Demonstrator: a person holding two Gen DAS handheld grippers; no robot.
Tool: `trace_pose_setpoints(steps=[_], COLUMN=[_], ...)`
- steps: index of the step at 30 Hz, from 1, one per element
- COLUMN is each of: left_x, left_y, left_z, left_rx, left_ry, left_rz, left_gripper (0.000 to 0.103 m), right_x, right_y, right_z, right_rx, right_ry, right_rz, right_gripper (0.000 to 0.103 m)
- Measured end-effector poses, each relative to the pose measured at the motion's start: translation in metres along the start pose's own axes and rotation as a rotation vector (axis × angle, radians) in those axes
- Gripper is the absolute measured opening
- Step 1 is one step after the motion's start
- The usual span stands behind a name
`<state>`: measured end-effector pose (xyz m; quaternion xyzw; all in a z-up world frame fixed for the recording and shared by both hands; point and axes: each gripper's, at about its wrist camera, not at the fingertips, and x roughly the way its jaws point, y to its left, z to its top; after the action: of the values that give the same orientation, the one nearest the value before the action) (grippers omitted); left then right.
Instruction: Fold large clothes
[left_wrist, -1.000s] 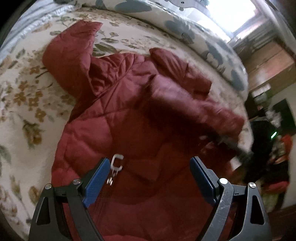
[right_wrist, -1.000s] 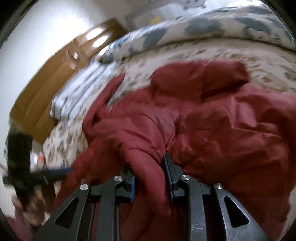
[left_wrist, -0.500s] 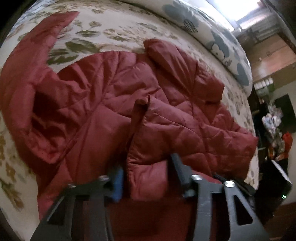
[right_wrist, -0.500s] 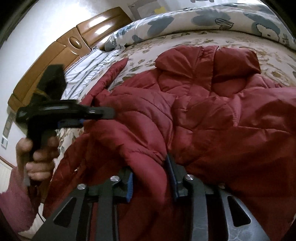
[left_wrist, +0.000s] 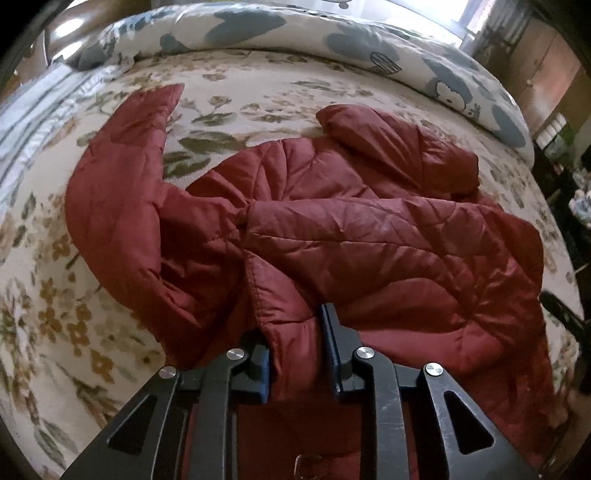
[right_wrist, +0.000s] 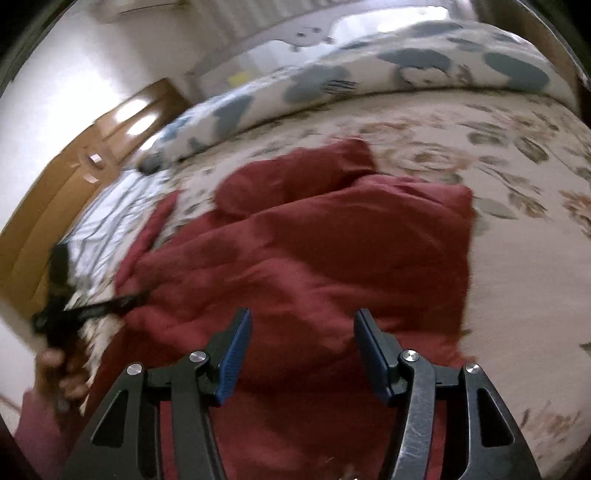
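- Lying across the flowered bed was the jacket, red and quilted, its body rumpled, one sleeve flung out to the left in the left wrist view, the hood end toward the pillows.
- The left tool was closing on a seamed edge of the jacket; a fold of red cloth filled the gap and both pads pressed on it.
- The right tool was opening, its pads well apart above the jacket's near side, with nothing gripped between them (that view was blurred, so finer detail could not be told).
- One side panel already seemed laid over the middle, so the fold was judged partly done, with the left side now in hand.
- The next move would likely call for carrying the pinched edge across the body while keeping the cloth flat, then tucking in the loose sleeve.
- Puffy filling could spring back open, so the grip needed to hold until the fold lay down.
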<state>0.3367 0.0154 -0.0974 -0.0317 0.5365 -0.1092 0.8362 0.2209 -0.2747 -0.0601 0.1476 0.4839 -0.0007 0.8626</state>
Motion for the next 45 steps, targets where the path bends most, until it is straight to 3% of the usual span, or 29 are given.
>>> trace_pose_setpoints(steps=[2, 4, 8, 11, 13, 16, 19, 21, 23, 30, 32, 34, 39, 45], left_x=[-0.016, -0.039, -0.075, -0.086, -0.074, -0.038, -0.002, 0.008, 0.013, 0.016, 0.017, 0.005, -0.019, -0.035], left_y=[0.001, -0.001, -0.008, -0.023, -0.037, -0.047, -0.043, -0.035, -0.028, -0.026, -0.018, -0.013, 0.007, 0.036], left_z=[-0.003, -0.006, -0.012, -0.015, -0.016, -0.025, -0.033, -0.033, -0.035, -0.029, -0.023, -0.019, -0.01, 0.0], left_rx=[0.003, -0.015, -0.012, 0.004, 0.046, 0.091, 0.104, 0.088, 0.066, 0.08, 0.069, 0.054, 0.019, -0.073], left_ry=[-0.032, -0.091, -0.191, -0.234, -0.197, -0.114, -0.035, -0.027, -0.03, -0.019, -0.011, -0.024, -0.078, -0.099], left_rz=[0.017, 0.014, 0.058, 0.035, 0.016, 0.045, 0.082, 0.084, 0.056, 0.055, 0.045, 0.041, 0.09, 0.108], left_gripper=[0.03, 0.036, 0.035, 0.035, 0.036, 0.036, 0.037, 0.038, 0.038, 0.038, 0.038, 0.039, 0.049, 0.049], right_x=[0.019, 0.034, 0.041, 0.045, 0.048, 0.048, 0.047, 0.046, 0.042, 0.034, 0.036, 0.034, 0.007, -0.008], right_y=[-0.008, -0.017, -0.017, -0.013, -0.012, -0.011, -0.01, -0.008, -0.006, 0.001, 0.004, 0.006, 0.01, 0.016], right_z=[0.001, -0.003, -0.008, -0.009, -0.009, -0.01, -0.011, -0.012, -0.013, -0.013, -0.01, -0.009, -0.009, -0.012], right_rx=[-0.008, 0.001, -0.018, -0.015, -0.015, -0.009, 0.0, -0.006, -0.012, 0.024, 0.03, 0.024, 0.05, 0.068], right_ry=[0.06, 0.105, 0.099, 0.102, 0.106, 0.114, 0.112, 0.105, 0.091, 0.102, 0.137, 0.149, 0.063, 0.048], right_rz=[-0.075, -0.091, -0.126, -0.138, -0.137, -0.139, -0.137, -0.136, -0.131, -0.137, -0.135, -0.12, -0.017, 0.012], right_gripper=[0.059, 0.058, 0.059, 0.063, 0.069, 0.075, 0.08, 0.081, 0.081, 0.097, 0.102, 0.102, 0.102, 0.102])
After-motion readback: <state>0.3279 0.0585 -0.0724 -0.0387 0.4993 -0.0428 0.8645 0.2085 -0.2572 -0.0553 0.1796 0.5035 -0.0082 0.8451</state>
